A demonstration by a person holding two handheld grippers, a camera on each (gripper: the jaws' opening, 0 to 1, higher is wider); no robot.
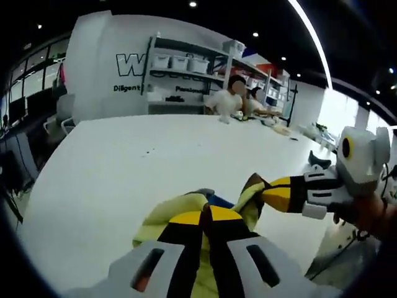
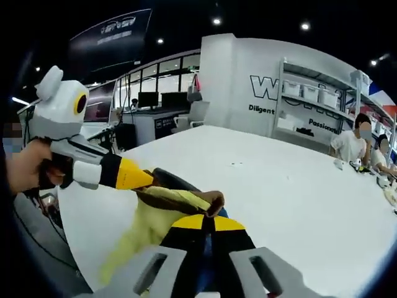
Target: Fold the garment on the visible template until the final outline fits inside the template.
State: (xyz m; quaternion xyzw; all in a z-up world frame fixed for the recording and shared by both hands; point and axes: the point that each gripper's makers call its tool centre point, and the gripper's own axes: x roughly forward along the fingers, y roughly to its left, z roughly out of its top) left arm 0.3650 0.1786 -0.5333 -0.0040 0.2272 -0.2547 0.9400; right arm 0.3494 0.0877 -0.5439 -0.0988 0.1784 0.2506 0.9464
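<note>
— Item: what do we hold?
— Soft yellow garment (image 1: pixel 186 214), bunched at lower centre of the white surface (image 1: pixel 124 167); left claw (image 1: pixel 205 217) and right claw (image 2: pixel 208 223) both pinched onto it.
— Differences?
— Right gripper view adds monitors (image 2: pixel 158 99), upper left.

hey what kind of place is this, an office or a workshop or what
Probably an open-plan lab or workshop office: a long white table, storage shelves with bins along a lettered wall, and desks with monitors behind.

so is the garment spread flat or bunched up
Bunched up. The yellow garment hangs in a crumpled wad, pinched between the left gripper and the right gripper above the white table.
</note>
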